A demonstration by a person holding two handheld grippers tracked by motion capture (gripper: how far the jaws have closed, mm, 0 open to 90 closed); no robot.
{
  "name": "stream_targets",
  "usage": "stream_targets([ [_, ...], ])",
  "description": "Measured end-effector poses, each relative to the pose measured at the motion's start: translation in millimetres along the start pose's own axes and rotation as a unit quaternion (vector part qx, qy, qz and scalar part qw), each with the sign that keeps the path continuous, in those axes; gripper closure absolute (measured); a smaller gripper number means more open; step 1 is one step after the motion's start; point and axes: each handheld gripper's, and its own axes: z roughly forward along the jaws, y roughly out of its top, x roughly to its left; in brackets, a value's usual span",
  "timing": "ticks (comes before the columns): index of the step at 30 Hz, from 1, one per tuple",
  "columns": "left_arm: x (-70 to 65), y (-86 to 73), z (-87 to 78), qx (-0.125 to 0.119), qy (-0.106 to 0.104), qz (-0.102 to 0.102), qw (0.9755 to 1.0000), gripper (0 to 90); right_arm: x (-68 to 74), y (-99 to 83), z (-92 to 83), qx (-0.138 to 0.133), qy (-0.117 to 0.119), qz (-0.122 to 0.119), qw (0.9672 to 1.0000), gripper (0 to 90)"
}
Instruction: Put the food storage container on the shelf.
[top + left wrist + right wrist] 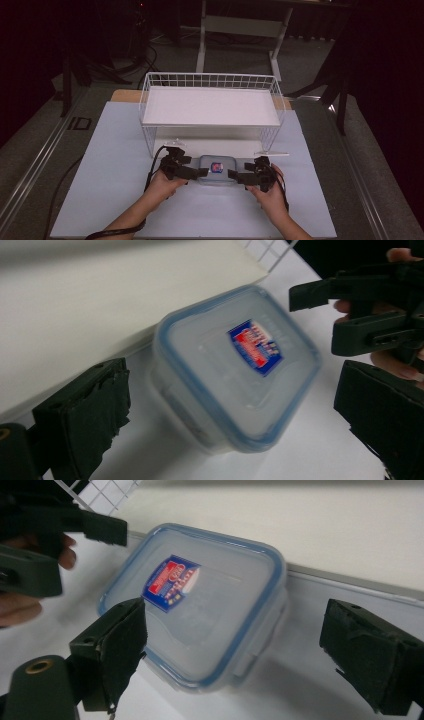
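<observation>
Nearest, two forearms come in from the bottom of the high view, each hand wrapped around a gripper. Between them, on the pale sheet (115,200) that covers the counter, sits a clear plastic food box (217,170) with a blue-rimmed lid and a red and blue label (217,166) on top.

At the box's left end is the left gripper (200,172), its jaws spread wide apart. In the left gripper view the box (235,367) lies between and beyond the two black pads, with white sheet visible on both sides of it, so neither pad touches it. At the box's right end is the right gripper (234,174), its jaws also apart. In the right gripper view the box (197,605) sits in the gap; the left pad overlaps the lid's near corner (whether it actually touches cannot be told), while the other pad stands well clear of the box.

Just beyond the box stands a white wire shelf rack (210,80), its flat white shelf board (210,106) raised on wire legs and ringed by a low wire rail. The box lies in front of the rack, near its front edge, not under the board.

Farther back, a white table frame (202,35) stands on the grey floor in a dark room.
</observation>
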Motion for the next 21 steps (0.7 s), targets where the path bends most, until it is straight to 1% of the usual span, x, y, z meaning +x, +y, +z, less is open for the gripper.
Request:
stream_targets([
  [1,0.8,-0.9,1.4,0.001,0.004,-0.007,1.0,2.4,0.0,0.2,2.6,0.003,0.006,0.004,1.0,11.7],
  [3,2.8,-2.3,3.5,0.003,0.007,-0.013,0.9999,4.2,1.3,0.3,6.8,0.012,0.0,0.002,0.9999,13.9],
  [5,4.0,-2.7,5.8,0.006,0.013,-0.023,0.9996,6.6,0.9,0.6,11.0,0.019,-0.007,0.007,0.9998,13.8],
  [6,4.3,-3.0,6.9,0.007,0.015,-0.029,0.9995,8.5,-0.2,1.1,13.0,0.025,-0.002,0.012,0.9996,13.9],
  [8,5.2,-3.6,9.0,0.007,0.016,-0.038,0.9991,15.3,-1.9,1.5,15.6,0.029,-0.007,0.017,0.9994,14.9],
  [10,6.2,-4.4,11.6,0.016,0.012,-0.043,0.9989,15.4,-4.2,1.3,17.1,0.031,0.0,0.028,0.9991,17.9],
  [11,6.1,-5.0,12.9,0.02,0.014,-0.045,0.9987,16.2,-4.4,1.2,17.6,0.035,0.001,0.032,0.9989,19.0],
  [13,6.5,-6.5,15.1,0.026,0.015,-0.05,0.9983,21.3,-4.6,0.2,19.0,0.039,0.008,0.04,0.9984,20.0],
  [14,6.6,-7.2,16.1,0.027,0.017,-0.052,0.9981,21.3,-4.5,0.0,19.8,0.04,0.011,0.041,0.9983,20.0],
  [15,7.3,-7.7,16.8,0.027,0.011,-0.056,0.998,21.9,-4.3,-0.2,20.5,0.041,0.012,0.041,0.9982,20.3],
  [17,7.0,-8.1,17.4,0.029,0.005,-0.058,0.9979,23.3,-4.4,0.0,21.4,0.043,0.019,0.05,0.9977,23.2],
  [20,5.9,-8.1,18.5,0.032,-0.013,-0.065,0.9973,30.9,-4.3,0.3,23.0,0.048,0.029,0.061,0.9965,24.8],
  [21,5.7,-7.9,18.7,0.035,-0.013,-0.065,0.9972,31.4,-4.0,0.2,23.4,0.049,0.031,0.064,0.9963,24.9],
])
